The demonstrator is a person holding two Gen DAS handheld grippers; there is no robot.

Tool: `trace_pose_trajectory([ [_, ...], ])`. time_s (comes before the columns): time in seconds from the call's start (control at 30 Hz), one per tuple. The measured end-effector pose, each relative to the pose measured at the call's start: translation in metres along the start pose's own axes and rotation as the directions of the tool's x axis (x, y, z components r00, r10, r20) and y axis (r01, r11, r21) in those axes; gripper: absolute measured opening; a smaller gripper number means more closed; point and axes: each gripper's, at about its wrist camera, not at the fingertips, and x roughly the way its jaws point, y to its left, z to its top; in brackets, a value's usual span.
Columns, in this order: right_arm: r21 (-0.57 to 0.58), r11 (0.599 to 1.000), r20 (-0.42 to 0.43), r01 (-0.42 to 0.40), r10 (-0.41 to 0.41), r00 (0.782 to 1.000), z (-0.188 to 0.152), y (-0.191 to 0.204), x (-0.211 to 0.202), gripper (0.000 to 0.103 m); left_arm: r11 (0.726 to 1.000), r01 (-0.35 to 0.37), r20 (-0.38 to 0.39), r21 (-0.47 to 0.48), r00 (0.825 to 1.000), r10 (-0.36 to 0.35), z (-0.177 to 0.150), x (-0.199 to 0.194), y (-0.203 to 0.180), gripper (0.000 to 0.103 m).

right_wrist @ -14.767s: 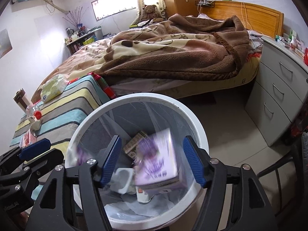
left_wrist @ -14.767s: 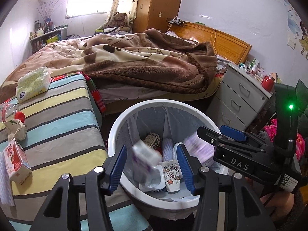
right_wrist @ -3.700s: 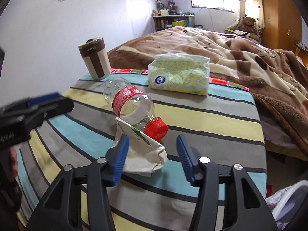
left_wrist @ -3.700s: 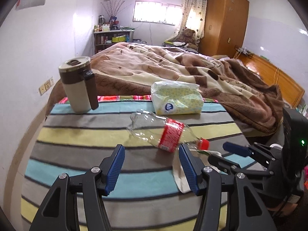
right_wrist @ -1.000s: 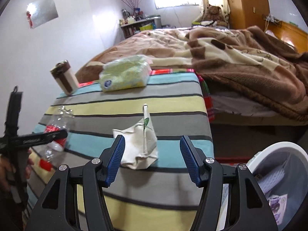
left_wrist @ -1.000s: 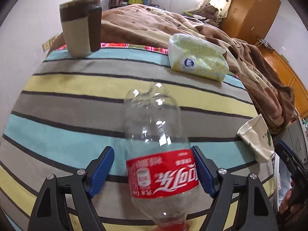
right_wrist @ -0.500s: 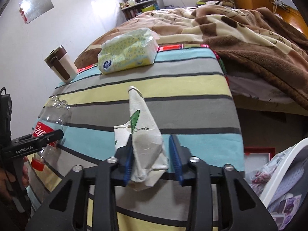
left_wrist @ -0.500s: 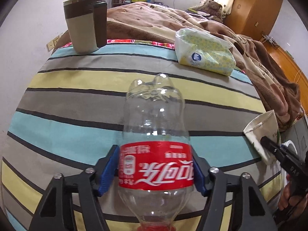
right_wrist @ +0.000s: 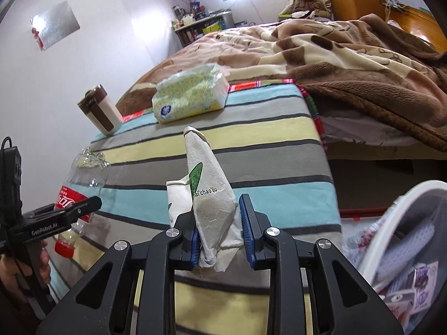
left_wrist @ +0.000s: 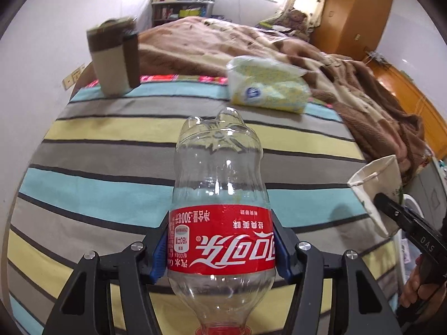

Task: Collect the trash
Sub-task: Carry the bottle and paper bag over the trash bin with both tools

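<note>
Left wrist view: the left gripper [left_wrist: 220, 247] is clamped on the empty plastic bottle [left_wrist: 219, 209], blue pads pressing the red label on both sides, cap end toward the camera and base pointing away. The bottle looks lifted clear of the striped tabletop [left_wrist: 111, 150] — I judge so, since no contact with the cloth shows. At the far edge of the tabletop stand a brown-and-cream mug [left_wrist: 114, 58], toward the far left corner, and a yellow tissue pack [left_wrist: 268, 90], toward the far right. At the right edge the right gripper holds a crumpled paper bag [left_wrist: 377, 192].

Right wrist view: the right gripper [right_wrist: 219, 236] has just been closing and now pinches the paper bag [right_wrist: 209, 195] between its pads; the bag stands upright over the near right part of the tabletop [right_wrist: 265, 145]. The left gripper [right_wrist: 79, 209] with the bottle [right_wrist: 81, 184] sits at the near left edge. The white trash bin [right_wrist: 396, 223] shows at lower right beside the tabletop, lined and already holding several cartons and wrappers.

Status, as judged: some trash is already binned; both remaining pieces are gripped — neither is over the bin yet. Left to do: carry both to the bin and drop them. The mug and tissue pack do not look like trash.
</note>
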Motion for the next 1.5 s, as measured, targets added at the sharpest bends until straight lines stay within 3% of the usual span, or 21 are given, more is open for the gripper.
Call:
trace_pose_trajectory([
  [0.37, 0.044, 0.999, 0.103, 0.016, -0.021, 0.994, -0.012, -0.014, -0.062, 0.026, 0.993, 0.069, 0.078, 0.095, 0.994, -0.077, -0.023, -0.048, -0.061, 0.061],
  [0.73, 0.101, 0.992, 0.173, 0.080, -0.097, 0.980, -0.032, -0.040, -0.112, 0.026, 0.969, 0.151, 0.119, 0.194, 0.977, -0.176, -0.047, -0.087, -0.129, 0.061],
  [1.07, 0.209, 0.964, 0.205, 0.164, -0.207, 0.957, -0.051, -0.085, -0.143, 0.026, 0.931, 0.235, 0.090, 0.279, 0.959, -0.269, -0.062, -0.087, -0.203, 0.061],
  [1.5, 0.332, 0.905, 0.167, 0.266, -0.334, 0.928, -0.065, -0.139, -0.161, 0.026, 0.866, 0.342, -0.006, 0.364, 0.931, -0.366, -0.079, -0.060, -0.294, 0.061],
])
